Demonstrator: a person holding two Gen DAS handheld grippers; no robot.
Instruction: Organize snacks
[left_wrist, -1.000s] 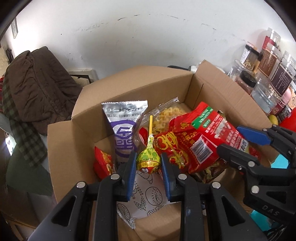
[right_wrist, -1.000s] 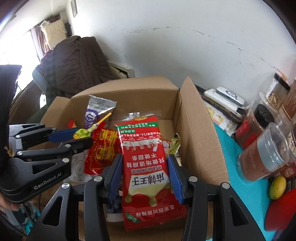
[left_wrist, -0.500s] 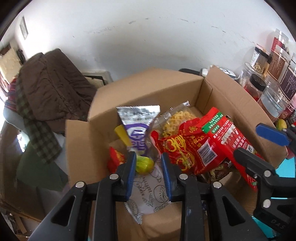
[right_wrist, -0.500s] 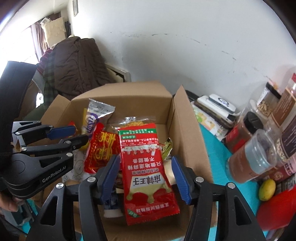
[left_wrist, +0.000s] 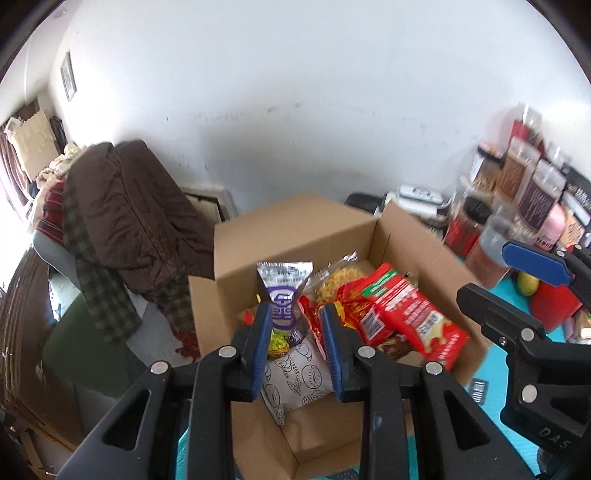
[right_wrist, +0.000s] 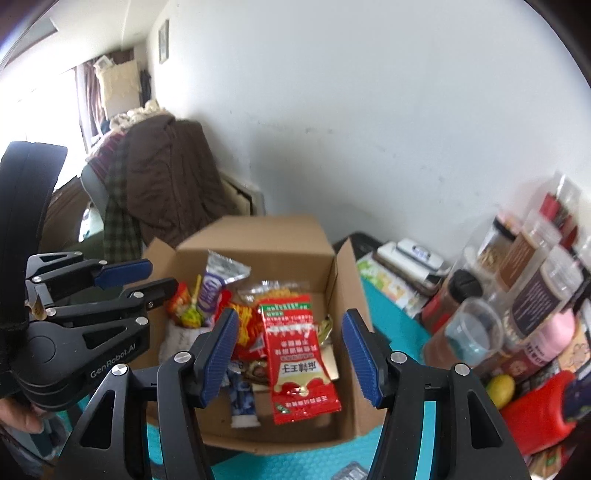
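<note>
An open cardboard box (left_wrist: 295, 236) (right_wrist: 258, 236) holds the snacks. A yellow-green lollipop (left_wrist: 277, 341) (right_wrist: 192, 315) lies in it beside a silver-purple pouch (left_wrist: 282, 291) (right_wrist: 216, 280). A long red packet (right_wrist: 297, 350) (left_wrist: 410, 321) rests on top of other red and yellow bags. My left gripper (left_wrist: 294, 343) (right_wrist: 147, 275) is open and empty above the box's near left side. My right gripper (right_wrist: 288, 354) (left_wrist: 517, 273) is open and empty above the red packet.
The box stands on a teal mat (right_wrist: 391, 314). Jars and bottles (right_wrist: 524, 291) (left_wrist: 517, 199) crowd the right side, with a red container (right_wrist: 535, 413) and a yellow fruit (right_wrist: 500, 389). A brown coat over a chair (left_wrist: 122, 206) is at left. A white wall is behind.
My left gripper let go of the lollipop, which now lies in the box. My right gripper opened and released the red packet. Both grippers pulled back and up from the box.
</note>
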